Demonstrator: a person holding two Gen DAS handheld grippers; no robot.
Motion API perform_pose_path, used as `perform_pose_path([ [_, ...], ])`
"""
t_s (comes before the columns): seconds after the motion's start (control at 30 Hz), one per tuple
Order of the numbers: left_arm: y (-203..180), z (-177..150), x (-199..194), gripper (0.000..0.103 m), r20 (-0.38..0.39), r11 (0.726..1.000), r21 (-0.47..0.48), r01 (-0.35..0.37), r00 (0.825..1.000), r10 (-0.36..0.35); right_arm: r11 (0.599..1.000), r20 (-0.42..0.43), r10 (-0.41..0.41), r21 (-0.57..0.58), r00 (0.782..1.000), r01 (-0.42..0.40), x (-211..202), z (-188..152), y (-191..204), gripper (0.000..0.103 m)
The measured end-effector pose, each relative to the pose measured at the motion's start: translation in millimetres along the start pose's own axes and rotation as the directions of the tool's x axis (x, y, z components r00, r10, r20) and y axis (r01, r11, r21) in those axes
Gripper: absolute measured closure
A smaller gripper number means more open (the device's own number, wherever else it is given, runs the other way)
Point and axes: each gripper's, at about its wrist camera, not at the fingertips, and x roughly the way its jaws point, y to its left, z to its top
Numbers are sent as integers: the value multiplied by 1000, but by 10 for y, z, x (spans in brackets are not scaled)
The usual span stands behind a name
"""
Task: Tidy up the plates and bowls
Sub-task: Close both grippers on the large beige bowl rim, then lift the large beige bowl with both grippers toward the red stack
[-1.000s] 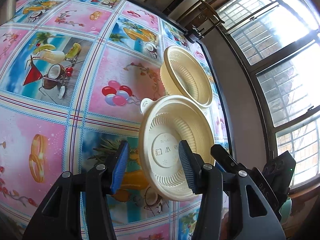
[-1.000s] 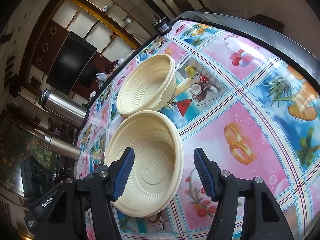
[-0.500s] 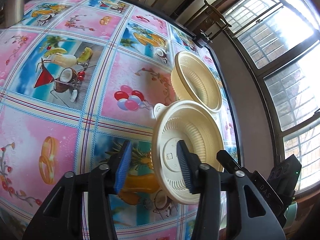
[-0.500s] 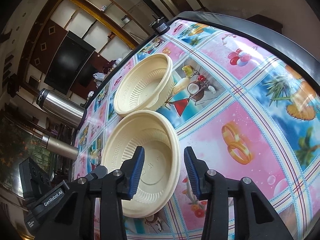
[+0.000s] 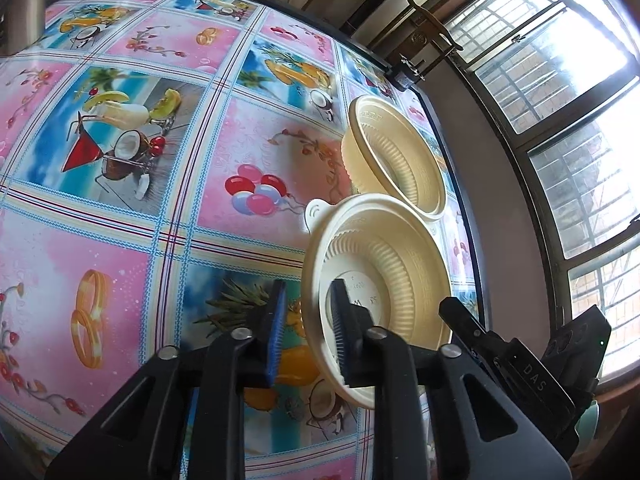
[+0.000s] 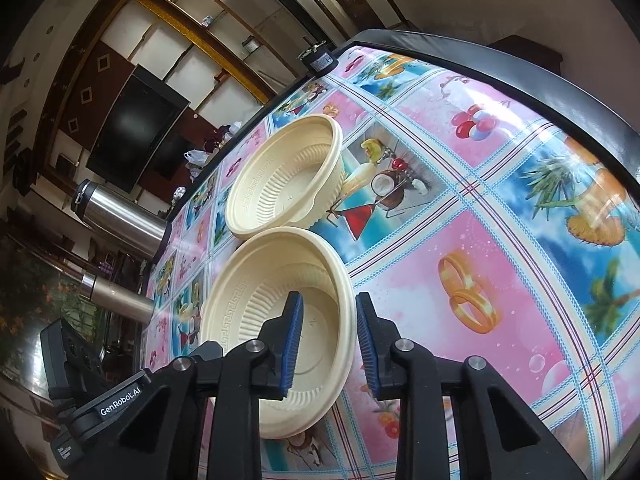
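Right wrist view: right hand-held gripper (image 6: 326, 344), fingers narrowly apart, straddles the near bowl (image 6: 276, 320)'s right rim; far bowl (image 6: 286, 176) touches it at 12 o'clock. Left hand-held gripper (image 5: 306, 330) likewise straddles the opposite rim.

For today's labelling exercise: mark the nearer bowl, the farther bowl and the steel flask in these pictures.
nearer bowl (image 6: 256, 312), right wrist view, on its ribbed inner wall.
farther bowl (image 6: 280, 188), right wrist view, on its inner wall.
steel flask (image 6: 120, 216), right wrist view, on its shiny body.
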Motion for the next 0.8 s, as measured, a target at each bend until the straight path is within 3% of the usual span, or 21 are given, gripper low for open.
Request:
perform_pose_path([
  [0.33, 4, -8, -8, 95, 9, 1000, -1, -24, 1000, 24, 1000, 0, -20, -18, 1000, 20, 30, -10, 10, 93],
  [0.8, 28, -3, -17, 96, 9, 1000, -8, -23, 1000, 23, 999, 4, -34, -42, 999, 35, 48, -32, 34, 93],
])
